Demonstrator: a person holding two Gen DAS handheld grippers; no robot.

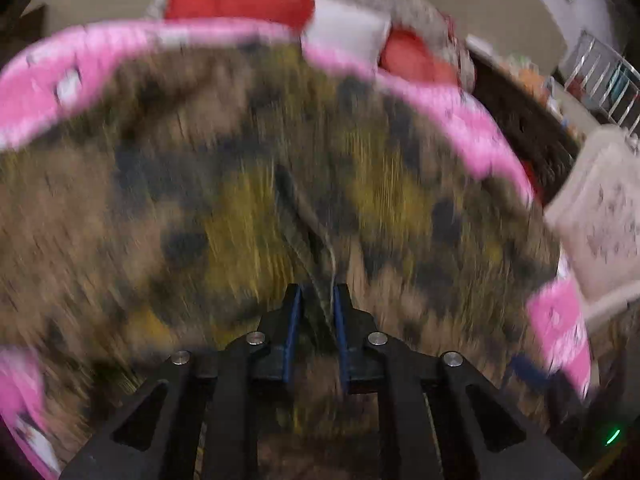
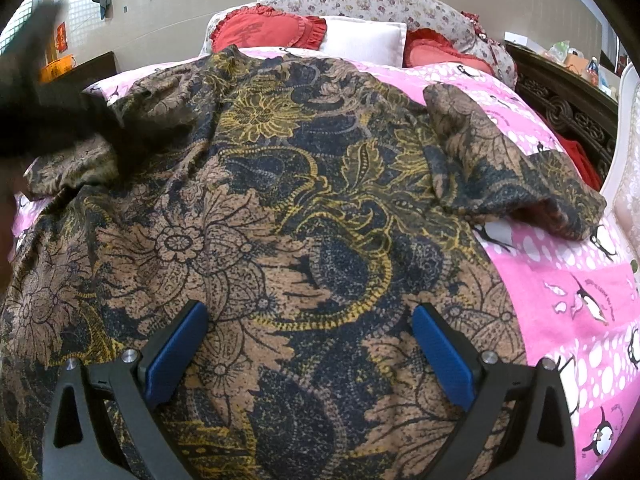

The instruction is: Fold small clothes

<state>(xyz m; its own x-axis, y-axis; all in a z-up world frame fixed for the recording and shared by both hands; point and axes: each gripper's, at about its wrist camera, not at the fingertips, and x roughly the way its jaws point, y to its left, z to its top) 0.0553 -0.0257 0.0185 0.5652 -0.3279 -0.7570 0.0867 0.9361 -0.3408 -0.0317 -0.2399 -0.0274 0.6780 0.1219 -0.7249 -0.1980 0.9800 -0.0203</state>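
Note:
A brown, navy and yellow floral garment (image 2: 288, 216) lies spread on a pink penguin-print bedspread (image 2: 576, 280). One short sleeve (image 2: 504, 176) sticks out to the right. My right gripper (image 2: 310, 320) is open, low over the garment's near part, its blue pads wide apart with nothing between them. In the left wrist view everything is blurred by motion; my left gripper (image 1: 316, 300) is shut on a pinched ridge of the garment (image 1: 280, 184). A dark blurred shape (image 2: 60, 116) at the left of the right wrist view overlaps the other sleeve.
Two red heart pillows (image 2: 264, 30) and a white pillow (image 2: 364, 42) lean on a floral headboard (image 2: 360, 0). A dark carved cabinet (image 2: 568, 108) and a padded white bed edge (image 2: 628, 184) stand on the right. A dark nightstand (image 2: 80, 68) is at the left.

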